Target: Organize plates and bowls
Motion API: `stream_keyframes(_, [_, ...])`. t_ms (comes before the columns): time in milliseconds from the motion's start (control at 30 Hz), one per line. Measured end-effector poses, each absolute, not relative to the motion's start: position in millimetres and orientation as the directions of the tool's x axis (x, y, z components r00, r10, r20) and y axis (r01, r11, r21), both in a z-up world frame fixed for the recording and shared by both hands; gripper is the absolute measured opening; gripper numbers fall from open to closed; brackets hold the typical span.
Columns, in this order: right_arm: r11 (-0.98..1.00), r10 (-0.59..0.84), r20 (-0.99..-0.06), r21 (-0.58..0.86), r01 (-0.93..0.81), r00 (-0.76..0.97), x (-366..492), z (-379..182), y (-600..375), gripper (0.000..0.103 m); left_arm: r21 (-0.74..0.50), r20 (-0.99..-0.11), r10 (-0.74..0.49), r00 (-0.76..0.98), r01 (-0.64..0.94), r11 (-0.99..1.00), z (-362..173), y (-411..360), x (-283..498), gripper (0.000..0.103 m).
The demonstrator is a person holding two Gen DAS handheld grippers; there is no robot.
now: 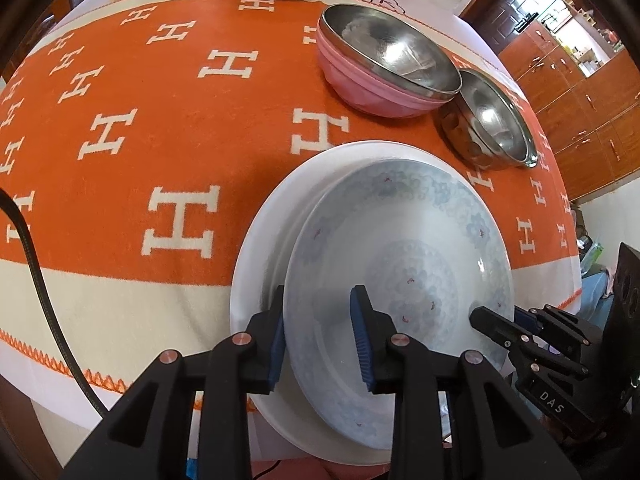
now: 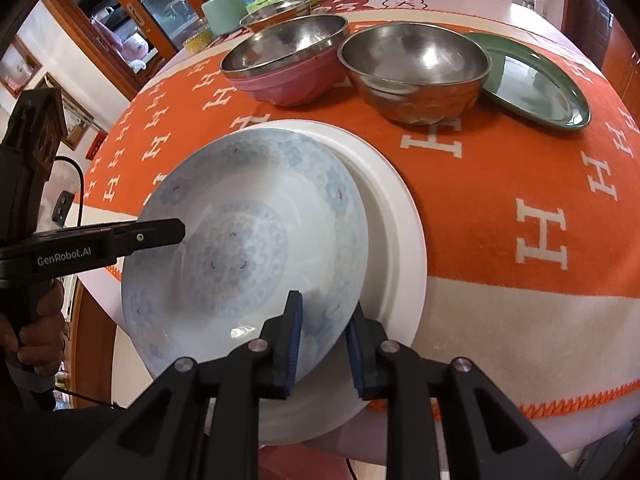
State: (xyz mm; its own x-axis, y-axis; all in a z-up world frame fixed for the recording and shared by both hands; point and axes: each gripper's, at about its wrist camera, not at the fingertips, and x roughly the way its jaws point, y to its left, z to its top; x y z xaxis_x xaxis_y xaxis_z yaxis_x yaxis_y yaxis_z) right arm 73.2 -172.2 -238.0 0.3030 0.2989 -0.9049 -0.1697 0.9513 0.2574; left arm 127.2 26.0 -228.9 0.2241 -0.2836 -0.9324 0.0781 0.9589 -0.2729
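You are straddling opposite sides of the blue-patterned plate's point(image 1: 400, 248) rim with the left gripper point(image 1: 320, 336) and the right gripper point(image 2: 324, 344), each with its jaws parted around the edge and neither pad visibly pressing, as the dish is lying slightly off-centre in the white plate point(image 1: 256, 264) near the table's point(image 1: 120, 128) front edge. You are handling glazed ware that is likely stiff, slick and breakable, so the rim, gripped squarely on both sides, is looking like the safest hold.
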Motion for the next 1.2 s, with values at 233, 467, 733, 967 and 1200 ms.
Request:
stream_keyframes(233, [0.966,0.231,-0.931,0.187,-0.176,0.283,74,-234,-166,0.023,-0.209,-0.953,-0.231,0.196,0.129,0.969,-223,10,129,0.039])
stream_keyframes(467, [0.983,0.166,-0.942,0.137,-0.120,0.291,73,-227,-161,0.026,-0.189,-0.942,-0.242,0.231,0.230,0.955,-202,8,133,0.046])
stream_keyframes(733, [0.994,0.111,-0.895,0.106,-0.035,0.432,67,-179,-155,0.055,-0.190,-0.901,-0.319,0.293,0.394,0.899,-161,4,131,0.064])
stream_keyframes(967, [0.995,0.032,-0.860,0.074,0.063,0.509,54,-143,-149,0.067,-0.183,-0.869,-0.381,0.316,0.509,0.841,-129,11,123,0.077])
stream_keyframes(1200, [0.988,-0.071,-0.789,0.030,0.154,0.611,32,-103,-138,0.079,-0.175,-0.846,-0.426,0.319,0.588,0.790,-102,19,120,0.084])
